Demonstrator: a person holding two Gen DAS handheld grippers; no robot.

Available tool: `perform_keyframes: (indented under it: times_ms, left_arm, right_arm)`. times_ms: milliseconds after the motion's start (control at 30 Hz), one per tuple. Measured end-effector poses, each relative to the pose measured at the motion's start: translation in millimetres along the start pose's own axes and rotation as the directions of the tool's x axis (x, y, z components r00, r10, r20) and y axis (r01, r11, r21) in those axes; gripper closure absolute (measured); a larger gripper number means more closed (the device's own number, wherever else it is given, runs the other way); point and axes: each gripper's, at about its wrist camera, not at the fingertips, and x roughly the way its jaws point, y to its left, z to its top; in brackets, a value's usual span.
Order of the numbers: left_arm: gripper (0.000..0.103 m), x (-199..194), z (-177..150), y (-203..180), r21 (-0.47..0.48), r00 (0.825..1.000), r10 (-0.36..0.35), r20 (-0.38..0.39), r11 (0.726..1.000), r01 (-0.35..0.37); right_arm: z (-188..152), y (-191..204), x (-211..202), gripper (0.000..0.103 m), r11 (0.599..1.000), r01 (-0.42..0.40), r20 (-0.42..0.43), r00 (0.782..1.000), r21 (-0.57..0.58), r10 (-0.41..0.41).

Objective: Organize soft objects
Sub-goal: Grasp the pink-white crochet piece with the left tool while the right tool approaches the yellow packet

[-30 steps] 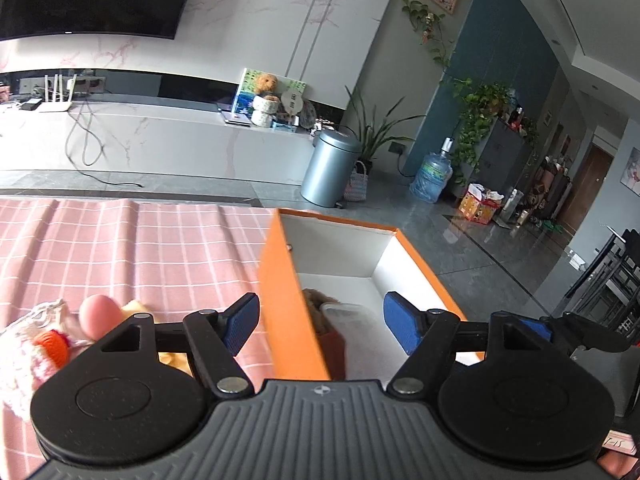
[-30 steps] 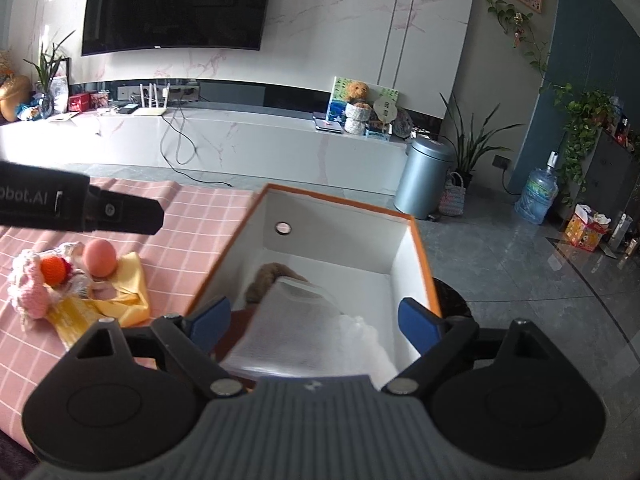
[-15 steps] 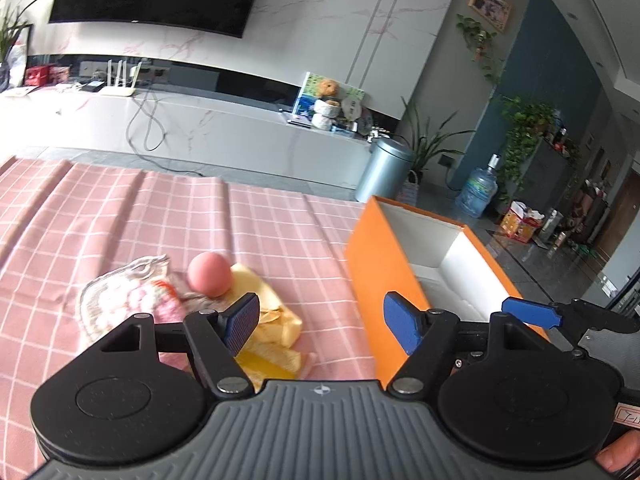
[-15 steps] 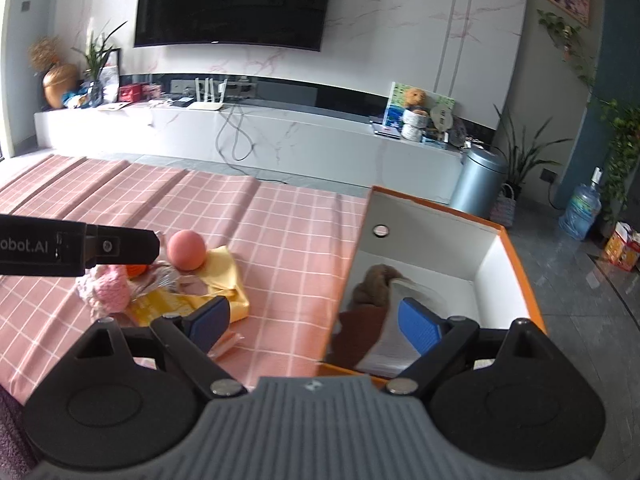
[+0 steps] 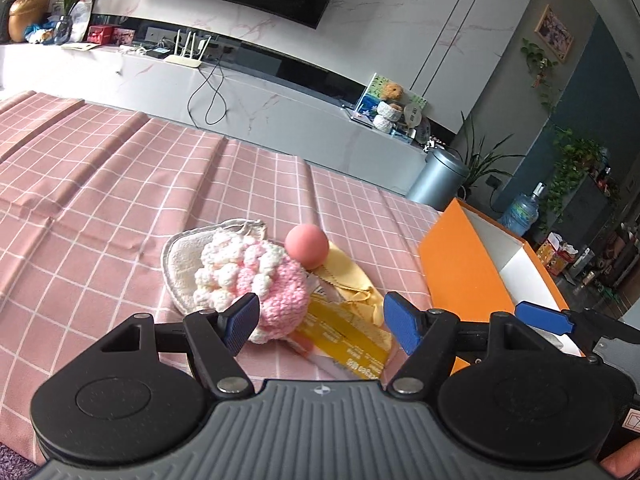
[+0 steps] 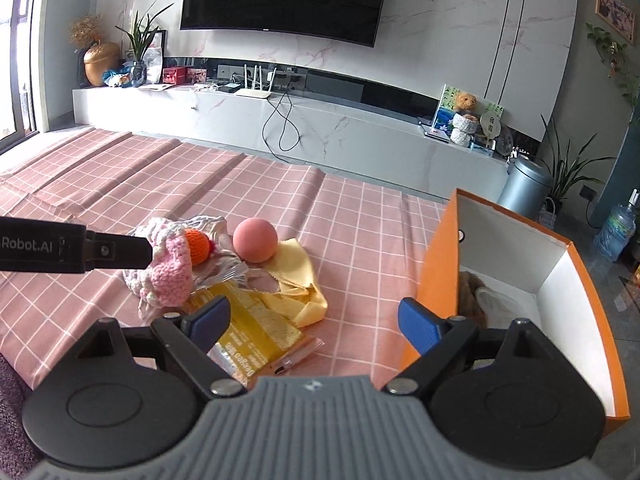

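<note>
A pile of soft things lies on the pink checked tablecloth (image 5: pixel 100 184): a pink and white crocheted toy (image 5: pixel 252 276) with an orange knob (image 6: pixel 197 245), a white pad (image 5: pixel 182 264) under it, a pink ball (image 5: pixel 307 245), a yellow cloth (image 5: pixel 348 276) and a yellow packet (image 5: pixel 344 334). My left gripper (image 5: pixel 320 322) hovers open just in front of the toy and packet, holding nothing. My right gripper (image 6: pixel 314 322) stands open over the packet's (image 6: pixel 248 340) right side, empty. An orange box (image 6: pixel 440 264) with a white inside holds a brown plush (image 6: pixel 470 296) and a white item (image 6: pixel 500 304).
The orange box (image 5: pixel 460 276) stands at the table's right edge. The left gripper's black body (image 6: pixel 72 248) crosses the right wrist view from the left. Beyond the table are a TV bench (image 6: pixel 320 128), a metal bin (image 6: pixel 524 188) and plants.
Both grippers swung left from over the orange box to the pile of soft things and came lower. The box now sits at the right of both views. Both stayed open.
</note>
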Motion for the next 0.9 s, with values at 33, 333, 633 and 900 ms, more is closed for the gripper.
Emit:
perform_keyframes:
  times_ms: [33,333,633,900]
  left_arm:
    - [0.020,2,-1,5,-0.012,1.000,-0.002,-0.007,1.000,0.002]
    - [0.021,12,-5,29,-0.075,0.999,0.038,-0.025,0.996,-0.039]
    - [0.017,36,4,23,-0.061,0.997,0.064,-0.045,0.996,-0.067]
    - [0.016,65,14,13,-0.100,0.987,0.138,-0.086,0.984,-0.147]
  right_arm:
    - [-1,2,3,0.014,1.000,-0.005,-0.005,1.000,-0.004,0.005]
    - [1,17,37,0.027,0.997,-0.041,-0.064,0.997,-0.058,0.037]
    - [13,31,68,0.029,0.993,-0.076,-0.081,0.994,-0.093,0.068]
    - [19,37,99,0.035,0.987,-0.100,-0.105,0.991,-0.125,0.087]
